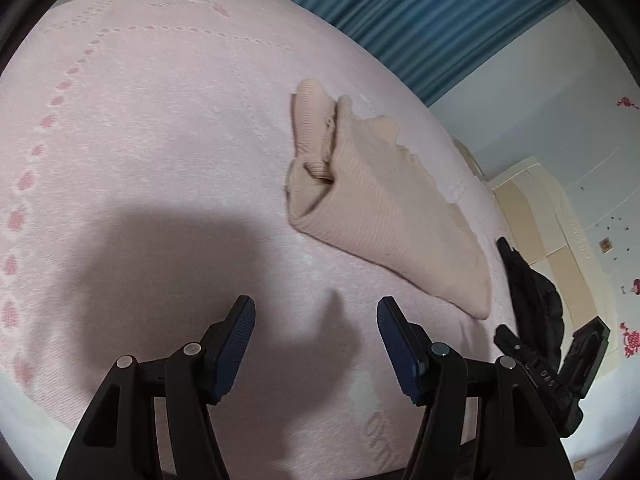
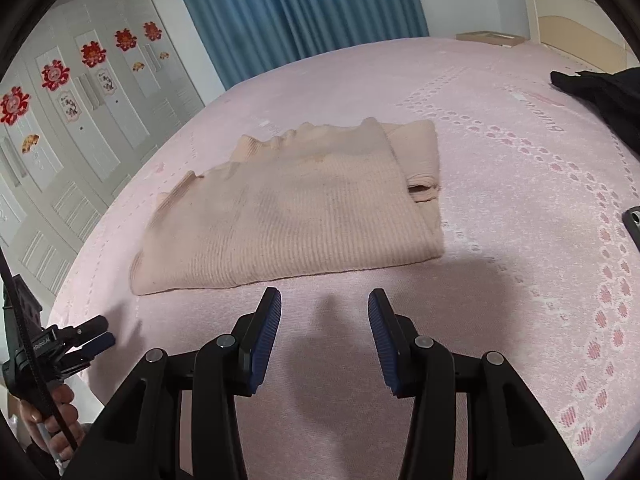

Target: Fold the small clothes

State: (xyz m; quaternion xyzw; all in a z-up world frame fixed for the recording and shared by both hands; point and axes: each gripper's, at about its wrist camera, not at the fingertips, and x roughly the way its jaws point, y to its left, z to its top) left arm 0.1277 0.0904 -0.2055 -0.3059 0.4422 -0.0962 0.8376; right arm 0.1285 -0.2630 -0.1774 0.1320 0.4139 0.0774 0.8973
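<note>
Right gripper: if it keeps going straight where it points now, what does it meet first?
Probably the bare pink bedspread just short of the folded beige sweater; the right gripper is open and empty. Depth is uncertain.

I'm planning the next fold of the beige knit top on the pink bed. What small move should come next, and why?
Probably ease the right gripper forward onto the near edge of the beige top. The top lies flat and partly folded just ahead of it, and both grippers, the left gripper too, are open and hold nothing, so nothing can be folded until an edge is gripped.
</note>
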